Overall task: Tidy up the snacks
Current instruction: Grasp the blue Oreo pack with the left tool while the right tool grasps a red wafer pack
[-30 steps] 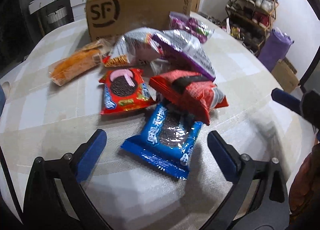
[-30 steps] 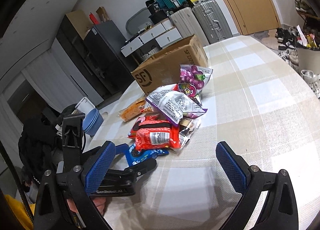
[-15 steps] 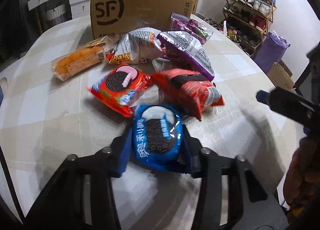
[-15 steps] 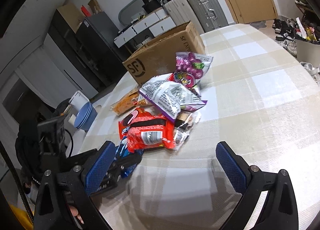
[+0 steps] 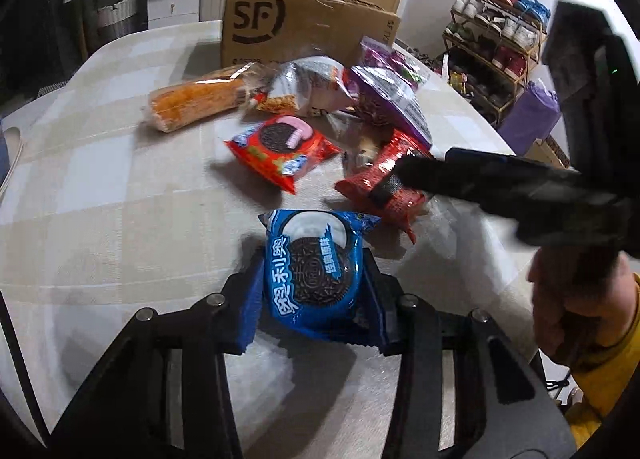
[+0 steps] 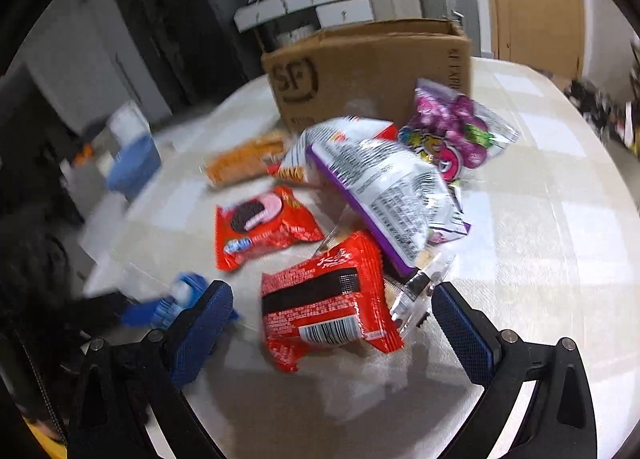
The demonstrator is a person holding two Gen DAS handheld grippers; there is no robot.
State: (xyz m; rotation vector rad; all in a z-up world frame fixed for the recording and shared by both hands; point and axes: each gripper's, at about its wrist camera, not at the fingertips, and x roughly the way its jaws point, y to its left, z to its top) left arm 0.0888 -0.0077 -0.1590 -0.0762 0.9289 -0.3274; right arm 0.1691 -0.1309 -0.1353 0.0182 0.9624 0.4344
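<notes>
While the blue cookie pack (image 5: 314, 273) is pinched between the narrowed jaws of the left gripper (image 5: 314, 295) at the near edge of the table (image 5: 120, 195), the right gripper (image 6: 330, 319) is held wide open over a red snack bag (image 6: 326, 305). Farther off, a red cookie pack (image 5: 280, 151) lies before the cardboard box (image 5: 304, 25).

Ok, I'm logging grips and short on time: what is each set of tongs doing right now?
Left tongs: shut on the blue cookie pack.
Right tongs: open, holding nothing, straddling the red snack pack.
</notes>
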